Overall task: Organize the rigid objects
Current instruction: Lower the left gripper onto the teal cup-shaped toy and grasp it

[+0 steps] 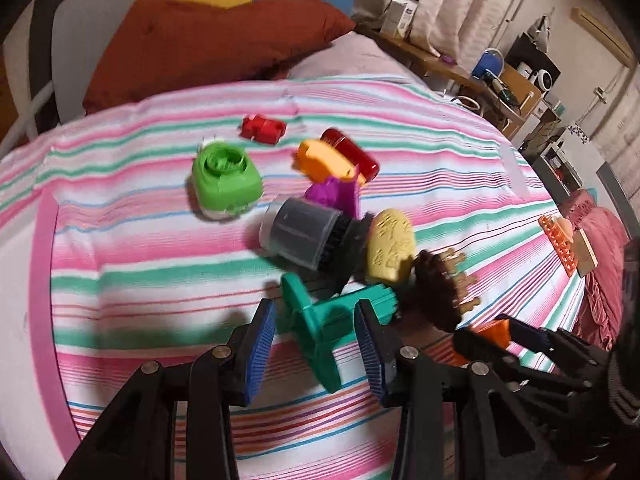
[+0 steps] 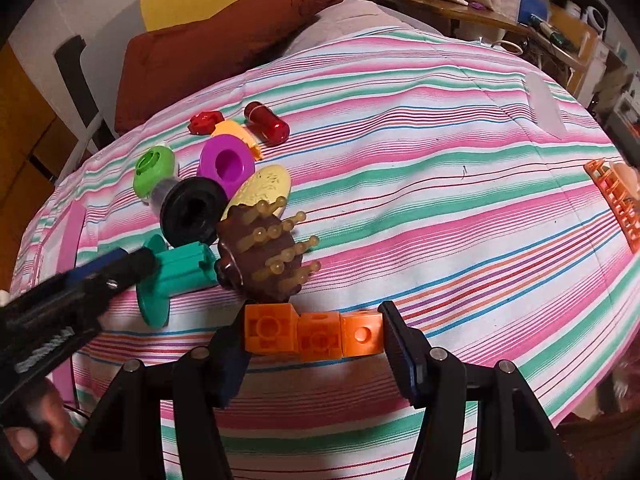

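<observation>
My right gripper (image 2: 316, 328) is shut on a row of three orange cubes (image 2: 316, 334), lengthwise, low over the striped bedspread (image 2: 440, 200). Just beyond them is a pile: a brown knobbed brush (image 2: 264, 256), a yellow oval (image 2: 264, 188), a black-and-grey round brush (image 1: 300, 236) and a purple ring (image 2: 226, 166). A teal spool (image 1: 320, 328) lies at the pile's near left. My left gripper (image 1: 316, 308) is open and straddles the spool's wide flange. Cloth shows between its left pad and the flange, and the shaft runs out past the right pad. The left wrist view is blurred.
A green cap (image 1: 224, 180), a red block (image 1: 262, 128), a red cylinder (image 1: 352, 152) and an orange piece (image 1: 320, 158) lie farther back. An orange basket (image 2: 616, 204) holding items sits at the bed's right edge. A rust cushion (image 1: 208, 44) lies at the head, and cluttered shelves (image 1: 512, 80) stand beyond.
</observation>
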The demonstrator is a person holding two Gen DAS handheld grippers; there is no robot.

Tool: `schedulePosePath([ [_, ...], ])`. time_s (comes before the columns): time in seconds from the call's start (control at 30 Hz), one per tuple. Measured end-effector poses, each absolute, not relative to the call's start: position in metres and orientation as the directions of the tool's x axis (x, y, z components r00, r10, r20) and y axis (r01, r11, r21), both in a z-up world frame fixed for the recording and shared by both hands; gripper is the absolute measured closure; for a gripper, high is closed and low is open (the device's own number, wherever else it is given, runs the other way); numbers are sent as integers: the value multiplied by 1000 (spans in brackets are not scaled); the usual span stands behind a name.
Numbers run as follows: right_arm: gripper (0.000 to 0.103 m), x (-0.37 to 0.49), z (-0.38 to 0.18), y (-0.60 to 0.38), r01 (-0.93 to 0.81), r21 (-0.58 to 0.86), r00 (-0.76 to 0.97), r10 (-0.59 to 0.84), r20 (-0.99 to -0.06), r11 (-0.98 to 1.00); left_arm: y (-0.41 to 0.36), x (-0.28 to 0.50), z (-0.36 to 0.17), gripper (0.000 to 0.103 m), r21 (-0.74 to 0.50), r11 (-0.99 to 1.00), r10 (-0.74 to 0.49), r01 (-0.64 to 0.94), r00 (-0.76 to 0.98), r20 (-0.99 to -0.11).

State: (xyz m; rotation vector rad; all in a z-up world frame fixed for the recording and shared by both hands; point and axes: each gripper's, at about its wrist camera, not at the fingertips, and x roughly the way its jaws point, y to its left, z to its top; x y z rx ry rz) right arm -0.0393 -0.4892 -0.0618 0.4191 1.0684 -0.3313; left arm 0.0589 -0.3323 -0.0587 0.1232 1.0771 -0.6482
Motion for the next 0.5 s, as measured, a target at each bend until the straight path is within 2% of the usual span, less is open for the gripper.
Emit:
schedulePosePath([
  [0.2, 42, -38, -59, -486, 449, 170, 452, -59, -890, 877, -294, 61, -64, 62, -258, 829, -456, 496, 335, -824],
  [0.37, 42, -38, -60, -483, 443, 165, 448, -58, -892, 881, -274, 62, -73, 62, -216, 864, -396, 455, 350, -849],
  [0.5, 42, -39, -60, -481, 441, 163, 446, -58, -893, 883, -260, 55, -71, 62, -227, 874, -403, 429, 383, -831],
])
